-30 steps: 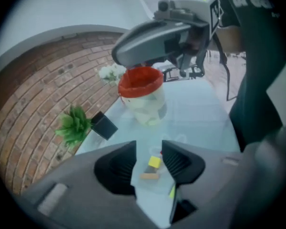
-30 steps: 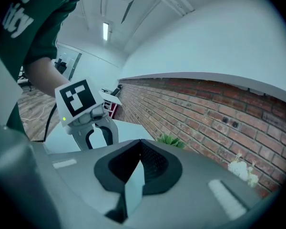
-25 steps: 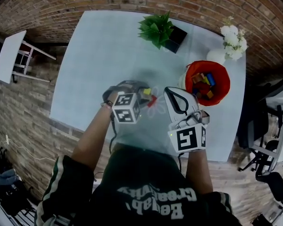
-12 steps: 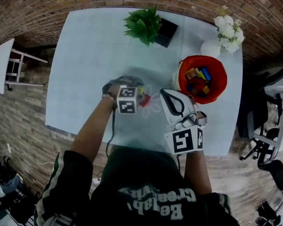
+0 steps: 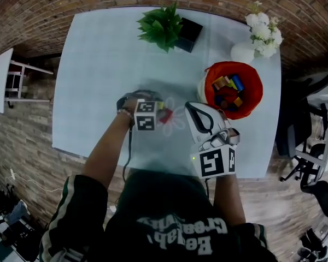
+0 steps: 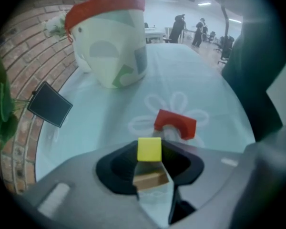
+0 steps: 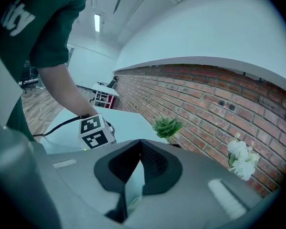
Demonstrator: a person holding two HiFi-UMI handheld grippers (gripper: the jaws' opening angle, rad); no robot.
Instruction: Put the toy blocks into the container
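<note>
Left claw (image 6: pixel 149 153), just closing, pinches the yellow block (image 6: pixel 149 147) (red arch (image 6: pixel 175 123) beyond it); right claw (image 7: pixel 139 142) pressed together.

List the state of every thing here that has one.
left gripper: jaws have just been closing, now shut on the yellow block.
yellow block: gripped at the left jaw tips.
red arch block: loose on the table, untouched.
right gripper: shut, nothing between its jaws.
container: upright, several toy blocks inside.
</note>
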